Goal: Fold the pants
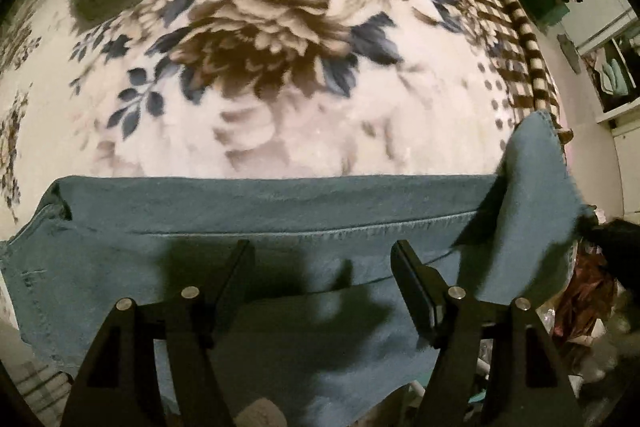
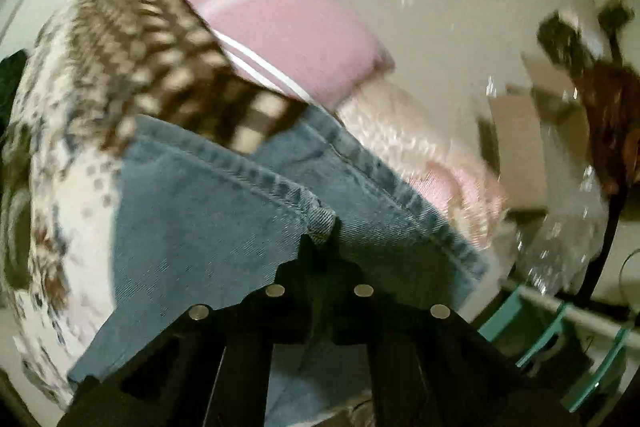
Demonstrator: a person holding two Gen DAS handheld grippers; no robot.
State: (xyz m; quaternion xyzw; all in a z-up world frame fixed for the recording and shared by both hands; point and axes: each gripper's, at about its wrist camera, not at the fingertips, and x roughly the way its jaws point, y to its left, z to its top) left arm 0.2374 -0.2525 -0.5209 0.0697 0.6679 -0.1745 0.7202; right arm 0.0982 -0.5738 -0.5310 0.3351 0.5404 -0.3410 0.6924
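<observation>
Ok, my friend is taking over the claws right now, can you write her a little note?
Left claw: open, hovering above the jeans, holding nothing.
Right claw: shut on the hem of the leg ends, lifted off the floral blanket.
Jeans: legs stacked, stretched along the near edge of the bed.
Done: legs stacked together.
Left: probably carry the hem across to the waist end, then smooth flat.

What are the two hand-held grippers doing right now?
Left hand-held gripper: open, above the jeans.
Right hand-held gripper: shut on the jeans' hem.
</observation>
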